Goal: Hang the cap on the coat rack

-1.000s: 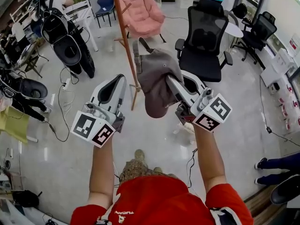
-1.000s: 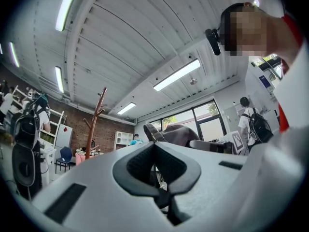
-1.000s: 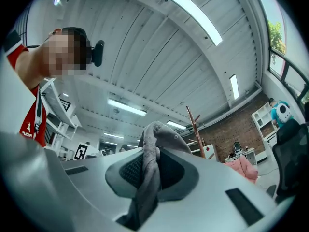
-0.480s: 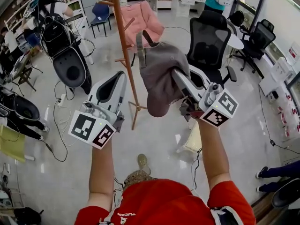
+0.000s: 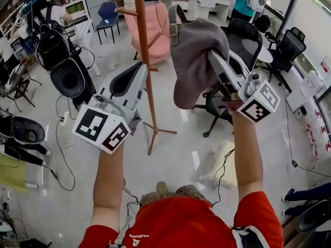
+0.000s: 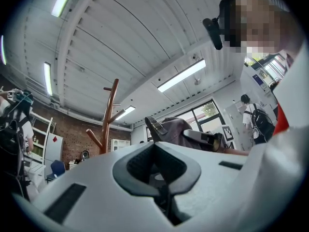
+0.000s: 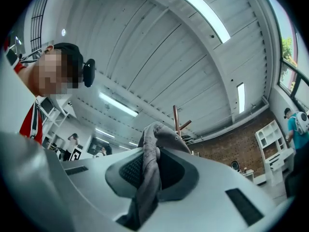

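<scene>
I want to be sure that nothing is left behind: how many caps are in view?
1. The cap is pinched in the right tool, right of the rack, not yet hung. More could be hidden in the clutter at left.

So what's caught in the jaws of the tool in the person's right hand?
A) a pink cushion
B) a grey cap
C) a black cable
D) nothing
B: the grey cap is pinched between the jaws of the right gripper, held up beside the wooden coat rack.
</scene>
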`<state>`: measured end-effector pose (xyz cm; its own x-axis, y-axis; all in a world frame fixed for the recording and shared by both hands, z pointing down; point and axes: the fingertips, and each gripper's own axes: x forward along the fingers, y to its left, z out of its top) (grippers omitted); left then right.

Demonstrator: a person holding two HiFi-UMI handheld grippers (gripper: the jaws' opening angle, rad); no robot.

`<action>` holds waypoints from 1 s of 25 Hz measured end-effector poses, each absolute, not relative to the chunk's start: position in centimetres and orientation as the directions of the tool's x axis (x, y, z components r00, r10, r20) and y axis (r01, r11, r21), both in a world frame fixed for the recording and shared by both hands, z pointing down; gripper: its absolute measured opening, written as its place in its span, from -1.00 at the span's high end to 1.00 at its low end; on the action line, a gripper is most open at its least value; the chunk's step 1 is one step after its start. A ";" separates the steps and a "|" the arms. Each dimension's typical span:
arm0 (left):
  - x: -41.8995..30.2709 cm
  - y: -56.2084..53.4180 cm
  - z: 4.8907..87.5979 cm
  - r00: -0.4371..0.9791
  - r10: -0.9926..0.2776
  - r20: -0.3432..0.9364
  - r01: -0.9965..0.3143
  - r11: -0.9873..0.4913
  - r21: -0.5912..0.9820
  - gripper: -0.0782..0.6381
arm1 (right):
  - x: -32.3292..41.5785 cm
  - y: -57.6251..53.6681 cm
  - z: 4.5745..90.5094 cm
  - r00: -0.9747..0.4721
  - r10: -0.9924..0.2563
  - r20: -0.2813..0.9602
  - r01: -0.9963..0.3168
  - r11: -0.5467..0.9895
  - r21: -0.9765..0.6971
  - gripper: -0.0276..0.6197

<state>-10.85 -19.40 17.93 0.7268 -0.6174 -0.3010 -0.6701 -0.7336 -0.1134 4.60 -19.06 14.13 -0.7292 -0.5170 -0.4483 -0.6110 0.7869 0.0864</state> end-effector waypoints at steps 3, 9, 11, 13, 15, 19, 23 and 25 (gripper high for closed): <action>-11.1 -21.8 16.9 0.723 -0.615 -0.314 -0.669 -0.738 -0.094 0.76 | 4.9 -21.9 12.8 -0.730 -0.513 -0.452 -0.607 0.790 0.083 0.75; -10.4 -25.2 15.9 0.707 -0.626 -0.329 -0.683 -0.725 -0.089 0.76 | 7.4 -28.8 9.5 -0.733 -0.471 -0.491 -0.569 0.820 0.063 0.75; -10.1 -26.8 15.4 0.696 -0.638 -0.329 -0.698 -0.710 -0.099 0.76 | 7.2 -31.5 7.3 -0.764 -0.395 -0.510 -0.510 0.854 0.103 0.75; -9.9 -28.4 14.9 0.681 -0.655 -0.329 -0.716 -0.690 -0.107 0.76 | 7.2 -34.0 5.1 -0.790 -0.325 -0.519 -0.455 0.879 0.142 0.75; -9.6 -29.7 14.7 0.665 -0.669 -0.332 -0.732 -0.672 -0.112 0.76 | 7.4 -36.2 3.5 -0.806 -0.280 -0.521 -0.420 0.891 0.170 0.75; -8.7 -31.9 13.7 0.624 -0.698 -0.351 -0.771 -0.623 -0.132 0.76 | 7.8 -40.2 0.1 -0.830 -0.194 -0.523 -0.346 0.914 0.210 0.75; -9.1 -34.4 13.2 0.574 -0.735 -0.361 -0.813 -0.565 -0.141 0.76 | 7.0 -43.9 -3.1 -0.843 -0.096 -0.529 -0.253 0.939 0.234 0.75; -9.4 -35.3 13.4 0.554 -0.750 -0.361 -0.827 -0.544 -0.139 0.76 | 6.3 -45.2 -3.7 -0.855 -0.049 -0.516 -0.196 0.952 0.234 0.75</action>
<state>-9.40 -35.28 13.41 0.5542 -0.7499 -0.3612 -0.8272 -0.5445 -0.1388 6.27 -45.22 -3.75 -0.8552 -0.0494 -0.5159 -0.1962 0.9522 0.2341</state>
